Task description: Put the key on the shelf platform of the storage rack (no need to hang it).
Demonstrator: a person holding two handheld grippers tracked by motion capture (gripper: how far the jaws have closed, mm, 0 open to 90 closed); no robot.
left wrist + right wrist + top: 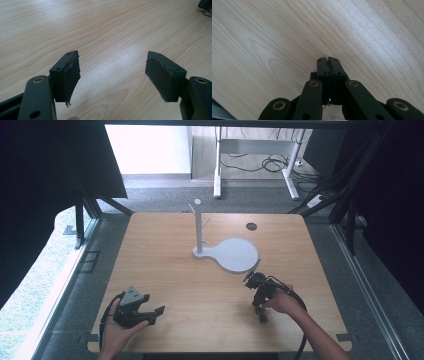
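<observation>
High view: fixed above the near edge, facing forward and down; takes in the whole wooden table (200, 285), the white stand (225, 251) at mid-table and floor beyond. Left gripper view: rides low on the left gripper (113, 75), looking along its jaws across the tabletop at a shallow angle; the other gripper's tip sits at its top right corner. Right gripper view: on the right gripper (328, 60), pointing steeply down, very near the wood. All three share the tabletop.
</observation>
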